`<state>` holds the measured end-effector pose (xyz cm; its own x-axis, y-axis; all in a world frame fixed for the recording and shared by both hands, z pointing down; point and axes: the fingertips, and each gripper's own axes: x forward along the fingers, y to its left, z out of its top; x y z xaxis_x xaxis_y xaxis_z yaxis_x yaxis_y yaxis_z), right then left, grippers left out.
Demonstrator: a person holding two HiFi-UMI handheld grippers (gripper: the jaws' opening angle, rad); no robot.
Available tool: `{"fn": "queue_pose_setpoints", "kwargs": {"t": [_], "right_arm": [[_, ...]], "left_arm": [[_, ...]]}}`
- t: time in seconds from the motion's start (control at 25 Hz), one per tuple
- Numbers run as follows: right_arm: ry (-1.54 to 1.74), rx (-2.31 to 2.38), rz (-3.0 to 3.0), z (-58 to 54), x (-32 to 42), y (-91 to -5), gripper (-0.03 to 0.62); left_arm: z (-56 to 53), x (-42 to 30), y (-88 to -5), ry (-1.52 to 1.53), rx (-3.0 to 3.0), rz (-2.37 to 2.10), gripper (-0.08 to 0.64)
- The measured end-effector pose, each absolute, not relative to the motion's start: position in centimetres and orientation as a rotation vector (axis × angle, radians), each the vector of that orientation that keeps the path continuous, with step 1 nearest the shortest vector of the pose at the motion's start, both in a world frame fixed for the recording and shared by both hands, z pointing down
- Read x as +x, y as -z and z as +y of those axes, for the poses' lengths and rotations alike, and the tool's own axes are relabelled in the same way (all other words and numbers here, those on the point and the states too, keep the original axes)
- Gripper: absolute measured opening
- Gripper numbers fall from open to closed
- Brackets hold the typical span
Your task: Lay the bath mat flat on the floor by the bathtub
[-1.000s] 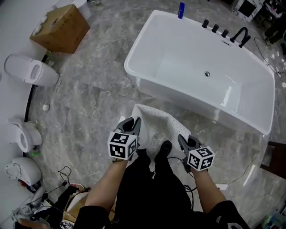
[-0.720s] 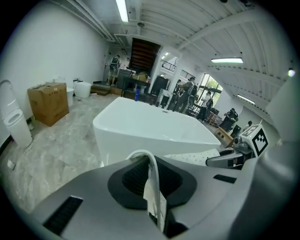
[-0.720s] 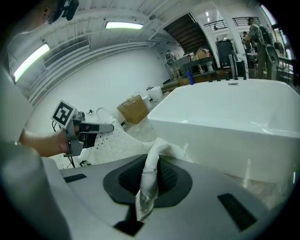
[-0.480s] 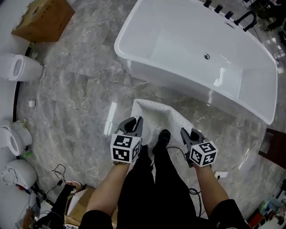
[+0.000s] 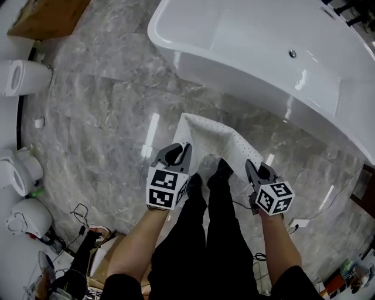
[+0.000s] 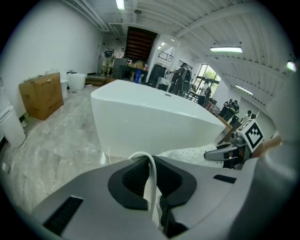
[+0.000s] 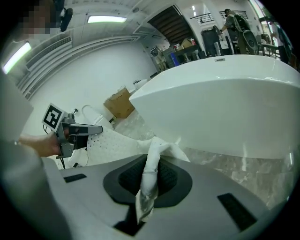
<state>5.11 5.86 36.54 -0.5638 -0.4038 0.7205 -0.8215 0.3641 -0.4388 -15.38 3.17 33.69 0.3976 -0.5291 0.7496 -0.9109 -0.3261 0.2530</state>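
The person stands on the grey marble floor [image 5: 99,105] with the white bathtub [image 5: 246,35] at their 1 o'clock, its long side running across in front of them. A gripper is in each hand, both pointing forward and down.

The left gripper [image 5: 177,152] has its jaws closed tight on the near left corner of the bath mat [image 5: 211,140]; a thin folded white edge sits pinched between the dark pads. The right gripper [image 5: 256,170] is clamped the same way on the near right corner, where the cloth is bunched into a twisted wad between the pads.

The mat is white with small dots. It stretches from the two grippers towards 12 o'clock, sloping down to the floor between the person's black shoes [image 5: 222,169] and the tub wall. Its far edge stops short of the tub; I cannot tell whether that edge touches the marble. The near edge sags between the two grips.

Off at 9 o'clock stand white toilets [image 5: 23,76], and a cardboard box [image 5: 47,14] sits at 10 o'clock.
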Motion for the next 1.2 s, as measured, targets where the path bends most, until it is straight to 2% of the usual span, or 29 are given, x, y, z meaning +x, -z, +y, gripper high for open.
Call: {"fn": "queue_pose_setpoints", "kwargs": {"t": [0.44, 0.76, 1.2], "right_arm": [[-1.118, 1.036, -2.099, 3.4, 5.2, -47.9, 0.032], [-1.157, 1.043, -2.029, 3.0, 7.4, -56.1, 0.032], [-1.211, 1.039, -1.911, 4.4, 10.4, -62.9, 0.032]], "left_arm": [[1.0, -15.6, -45.0, -0.713, 1.927, -1.210, 0.025], [0.0, -15.9, -52.4, -0.839, 1.952, -1.154, 0.025], [0.3, -14.7, -58.0, -0.891, 1.881, -1.081, 0.025]]}}
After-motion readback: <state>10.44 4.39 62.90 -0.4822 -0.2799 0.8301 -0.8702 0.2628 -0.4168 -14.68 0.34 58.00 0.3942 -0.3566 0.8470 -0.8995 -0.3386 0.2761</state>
